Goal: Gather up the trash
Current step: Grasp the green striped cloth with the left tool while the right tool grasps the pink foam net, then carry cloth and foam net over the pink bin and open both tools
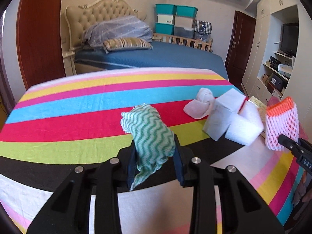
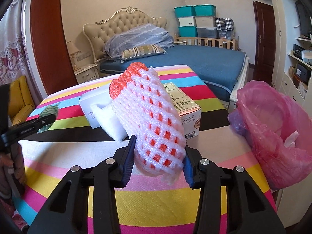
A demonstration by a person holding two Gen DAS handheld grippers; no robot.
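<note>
Left gripper (image 1: 155,156) clamps a crumpled cloth (image 1: 150,134), white with green wavy lines, thin woven wipe type, bunched into a roll; its fingers (image 1: 179,165) are narrow and press both sides, a loose corner hanging down between them, the roll lifted off the bench (image 1: 68,117). Right gripper (image 2: 159,159) holds a foam fruit net (image 2: 154,120), white mesh sleeve with diamond holes over an orange inner layer, orange rim at the far end, tilted up and to the left; its blue-padded fingers (image 2: 127,161) squeeze the near end of it. Bench is covered with a striped towel: pink, yellow, magenta, blue, red, lime, black, white bands. Still lying on it: a knotted white tissue wad (image 1: 200,104) right of centre, white foam blocks (image 1: 232,117) with a notch cut in one, touching each other, and a printed carton (image 2: 183,105) just behind the net with a barcode on its near side. Pink bin bag (image 2: 273,128) stands open at the bench's right edge, with some white paper visible inside. Far background: bed (image 2: 204,62) with blue cover, tufted headboard, striped pillow, stacked teal and white storage boxes (image 2: 195,19) by the wall.
</note>
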